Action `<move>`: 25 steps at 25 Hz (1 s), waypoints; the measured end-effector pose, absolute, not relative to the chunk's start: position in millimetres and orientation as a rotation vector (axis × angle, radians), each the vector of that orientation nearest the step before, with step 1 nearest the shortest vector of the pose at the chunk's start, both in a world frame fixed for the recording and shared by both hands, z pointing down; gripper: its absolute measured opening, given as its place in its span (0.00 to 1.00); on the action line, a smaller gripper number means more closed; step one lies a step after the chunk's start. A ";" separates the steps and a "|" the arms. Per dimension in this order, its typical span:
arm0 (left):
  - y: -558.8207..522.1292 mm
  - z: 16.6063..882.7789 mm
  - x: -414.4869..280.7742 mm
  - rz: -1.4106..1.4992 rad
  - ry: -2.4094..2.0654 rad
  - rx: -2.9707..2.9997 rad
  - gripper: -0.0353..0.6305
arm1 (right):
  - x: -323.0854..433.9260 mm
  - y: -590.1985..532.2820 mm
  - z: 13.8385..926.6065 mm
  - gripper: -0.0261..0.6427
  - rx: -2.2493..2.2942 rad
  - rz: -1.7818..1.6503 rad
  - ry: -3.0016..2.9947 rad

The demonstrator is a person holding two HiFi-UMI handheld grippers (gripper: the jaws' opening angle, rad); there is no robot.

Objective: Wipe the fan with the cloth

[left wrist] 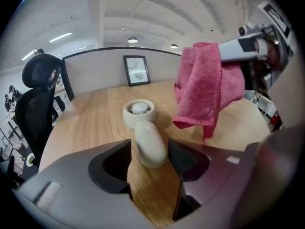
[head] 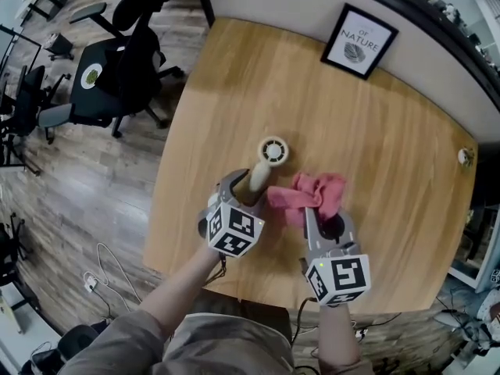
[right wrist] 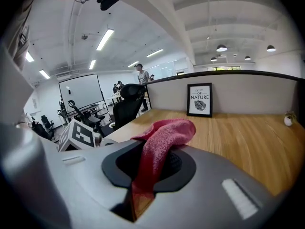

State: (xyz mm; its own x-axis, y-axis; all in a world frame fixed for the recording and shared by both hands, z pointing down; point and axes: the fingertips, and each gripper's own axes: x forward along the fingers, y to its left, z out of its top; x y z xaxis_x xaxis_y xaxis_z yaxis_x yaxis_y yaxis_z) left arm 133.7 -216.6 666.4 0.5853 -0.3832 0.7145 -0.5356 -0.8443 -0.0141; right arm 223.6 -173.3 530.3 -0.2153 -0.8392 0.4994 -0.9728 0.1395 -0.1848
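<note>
Your left gripper point(head: 248, 184) sits just left of center in the head view, tilted down toward the wooden table point(head: 391, 131). Its 2 jaws stand wide apart. In the left gripper view the cream handle of the handheld fan point(left wrist: 150, 144) lies between them, with a thin sliver of table showing on each side, so the pads are not pressing on it.

The fan lies flat near the middle of the table. Its round head point(head: 273, 151) points away from you and its handle runs back toward your left gripper.

Your right gripper point(head: 316, 219) is just right of center in the head view. Its jaws are pinched together on the pink cloth point(head: 316, 192). In the right gripper view the cloth comes up out of the narrow gap between the jaws and folds over the right jaw. In the left gripper view it hangs in a bunch at the upper right, above the table and to the right of the fan's head, not touching the fan.

A framed print point(head: 358, 41) with a leaf and the words "OF NATURE" leans against the partition at the upper right of the head view. A small white object point(head: 466, 157) sits at the table's right edge. A black office chair point(head: 117, 69) stands on the wood floor at the upper left.
</note>
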 end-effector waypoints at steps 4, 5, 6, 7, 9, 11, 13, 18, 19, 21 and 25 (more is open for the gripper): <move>-214.8 674.3 132.7 1.125 -0.727 2.644 0.35 | 215.5 -176.2 540.6 0.12 1.707 0.763 -2.175; -214.6 674.8 131.3 1.121 -0.716 2.652 0.35 | 212.3 -178.2 541.4 0.12 1.686 0.771 -2.183; -214.4 674.9 129.8 1.119 -0.705 2.661 0.35 | 208.9 -180.7 541.4 0.12 1.662 0.772 -2.192; -214.3 674.9 128.5 1.120 -0.692 2.670 0.35 | 205.3 -183.7 540.9 0.12 1.637 0.767 -2.202; -212.9 674.9 127.3 1.124 -0.654 2.689 0.35 | 197.9 -189.9 539.4 0.12 1.584 0.751 -2.230; -210.4 674.9 127.9 1.119 -0.605 2.711 0.34 | 189.8 -196.9 541.0 0.12 1.525 0.731 -2.256; -208.1 675.3 126.7 1.112 -0.559 2.737 0.34 | 177.9 -204.8 548.4 0.12 1.454 0.714 -2.274; -202.3 674.3 123.4 1.107 -0.488 2.782 0.34 | 140.7 -214.4 577.4 0.12 1.236 0.711 -2.296; -202.6 673.9 123.7 1.106 -0.477 2.791 0.34 | 134.3 -216.7 584.2 0.12 1.198 0.708 -2.294; -202.3 673.9 124.4 1.100 -0.454 2.808 0.34 | 123.6 -219.9 600.3 0.12 1.132 0.704 -2.275; -193.9 675.0 124.6 1.108 -0.403 2.808 0.34 | 107.9 -213.1 623.0 0.13 1.043 0.674 -2.176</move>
